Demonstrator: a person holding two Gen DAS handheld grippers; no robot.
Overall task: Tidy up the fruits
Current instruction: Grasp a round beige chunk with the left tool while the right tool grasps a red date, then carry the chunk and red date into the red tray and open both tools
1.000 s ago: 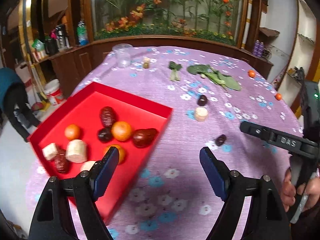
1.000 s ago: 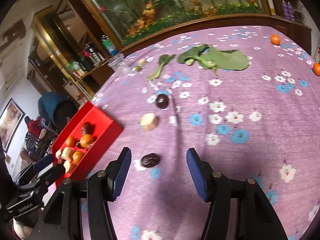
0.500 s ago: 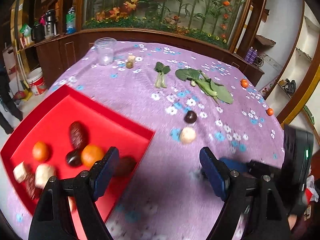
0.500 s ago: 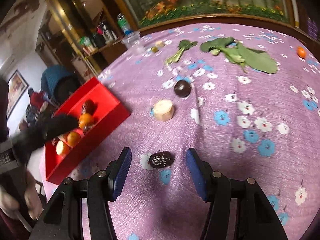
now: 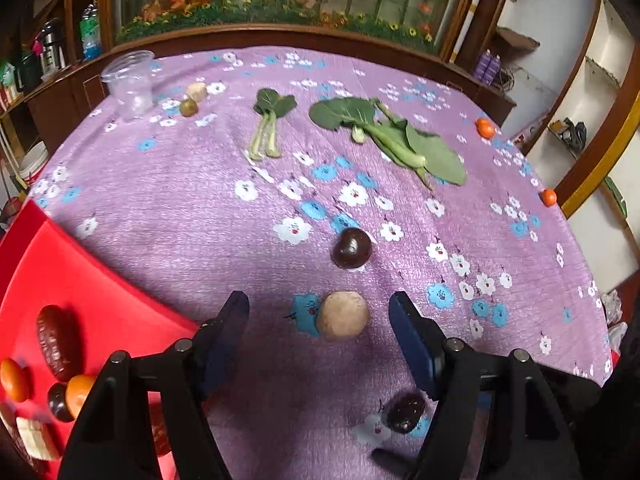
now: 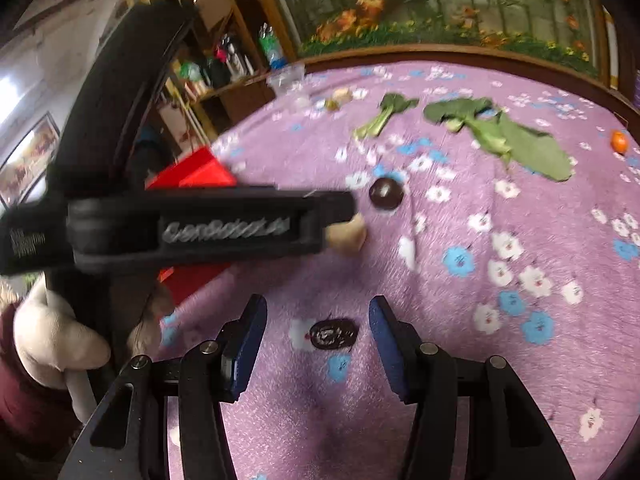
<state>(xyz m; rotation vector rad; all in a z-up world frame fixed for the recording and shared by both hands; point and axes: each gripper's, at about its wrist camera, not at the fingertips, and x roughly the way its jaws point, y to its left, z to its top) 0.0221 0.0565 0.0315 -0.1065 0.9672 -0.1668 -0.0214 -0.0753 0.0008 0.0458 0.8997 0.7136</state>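
Observation:
My left gripper point(image 5: 320, 324) is open, its jaws on either side of a pale round fruit piece point(image 5: 342, 315) on the purple cloth. A dark round fruit point(image 5: 352, 248) lies just beyond it. My right gripper point(image 6: 316, 328) is open around a dark wrinkled date point(image 6: 334, 333), which also shows low in the left wrist view point(image 5: 405, 413). The red tray point(image 5: 72, 280) at the left holds several fruits. The left gripper's body point(image 6: 192, 228) crosses the right wrist view and hides part of the tray point(image 6: 192, 172).
Leafy greens point(image 5: 392, 136) and a small bok choy point(image 5: 268, 120) lie at the back. A clear plastic cup point(image 5: 130, 84), a small green fruit point(image 5: 188, 107) and a pale piece point(image 5: 197, 90) stand at the back left. Small oranges point(image 5: 485, 128) point(image 5: 549, 197) lie by the right edge.
My left gripper has swung right, away from the tray, and now brackets the pale fruit piece. My right gripper has moved forward around the dark date.

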